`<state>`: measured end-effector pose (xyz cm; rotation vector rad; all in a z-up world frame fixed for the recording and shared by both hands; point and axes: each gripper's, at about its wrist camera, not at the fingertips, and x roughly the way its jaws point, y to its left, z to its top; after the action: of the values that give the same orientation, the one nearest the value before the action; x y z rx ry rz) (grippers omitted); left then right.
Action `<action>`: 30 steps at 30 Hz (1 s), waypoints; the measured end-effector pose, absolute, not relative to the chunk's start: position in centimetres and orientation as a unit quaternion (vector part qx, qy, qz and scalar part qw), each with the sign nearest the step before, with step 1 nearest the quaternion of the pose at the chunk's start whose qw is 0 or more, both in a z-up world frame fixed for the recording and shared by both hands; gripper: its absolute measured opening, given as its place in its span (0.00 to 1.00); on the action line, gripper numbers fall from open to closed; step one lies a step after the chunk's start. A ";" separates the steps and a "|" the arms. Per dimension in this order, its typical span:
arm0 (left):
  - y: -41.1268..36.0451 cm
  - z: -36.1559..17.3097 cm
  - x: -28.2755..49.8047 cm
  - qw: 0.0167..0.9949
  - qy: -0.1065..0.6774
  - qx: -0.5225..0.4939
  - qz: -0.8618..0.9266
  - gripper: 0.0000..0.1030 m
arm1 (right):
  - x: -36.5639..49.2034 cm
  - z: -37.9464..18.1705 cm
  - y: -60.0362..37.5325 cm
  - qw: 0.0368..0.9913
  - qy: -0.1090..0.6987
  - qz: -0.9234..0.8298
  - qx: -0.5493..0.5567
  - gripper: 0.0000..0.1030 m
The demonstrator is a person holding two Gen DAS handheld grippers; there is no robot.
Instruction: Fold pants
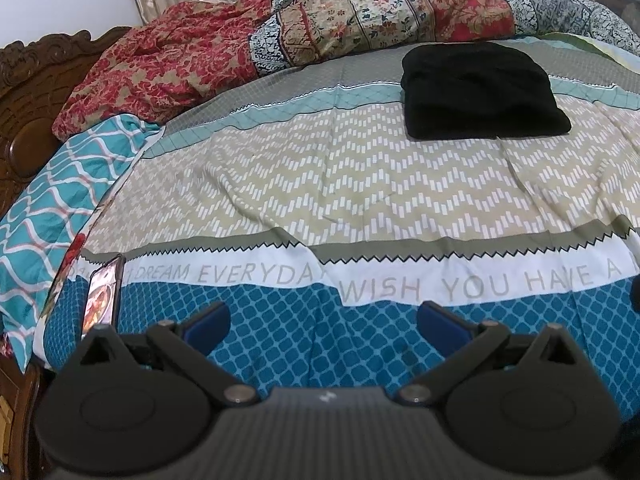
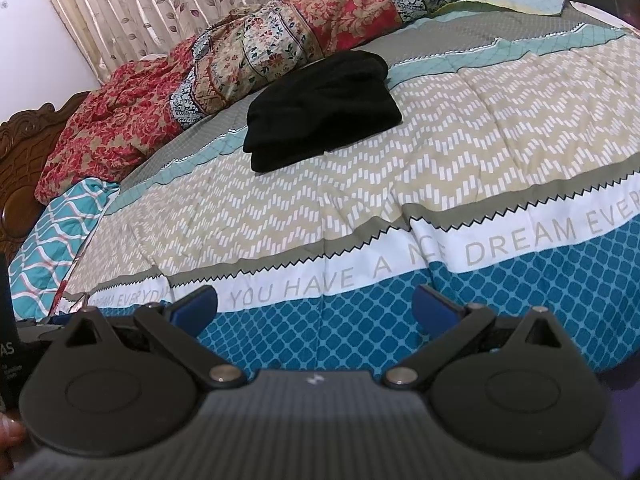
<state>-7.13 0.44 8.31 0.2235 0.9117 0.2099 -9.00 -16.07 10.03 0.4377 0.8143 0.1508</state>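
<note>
Seen from the left wrist, the left hand-held gripper [image 1: 322,322] has its blue fingers spread wide, gripping nothing, above the blue band of the bedspread [image 1: 360,184]. Black pants [image 1: 480,94] lie folded far up the bed, near a crumpled floral quilt [image 1: 280,36]. A phone [image 1: 102,300] rests at left. From the right wrist, the right hand-held gripper [image 2: 316,310] is likewise spread and empty, the pants [image 2: 324,110] well ahead.
</note>
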 end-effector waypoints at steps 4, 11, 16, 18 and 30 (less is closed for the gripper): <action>0.4 8.3 -7.2 0.886 0.439 0.107 0.101 1.00 | -9.0 10.0 -16.2 0.892 0.393 0.074 0.211 1.00; 0.5 8.3 -7.1 0.886 0.441 0.106 0.099 1.00 | -9.1 10.1 -16.1 0.892 0.392 0.073 0.211 1.00; 0.5 8.3 -7.1 0.886 0.442 0.106 0.098 1.00 | -9.0 10.1 -16.1 0.892 0.392 0.073 0.211 1.00; 0.5 8.3 -7.0 0.885 0.442 0.106 0.097 1.00 | -9.0 10.2 -16.1 0.893 0.392 0.073 0.210 1.00; 0.4 8.3 -6.9 0.885 0.443 0.107 0.094 1.00 | -9.0 10.2 -16.0 0.893 0.392 0.072 0.210 1.00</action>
<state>-6.92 0.45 8.26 0.2217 0.9222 0.1960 -9.04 -15.97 10.15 0.4356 0.8143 0.1496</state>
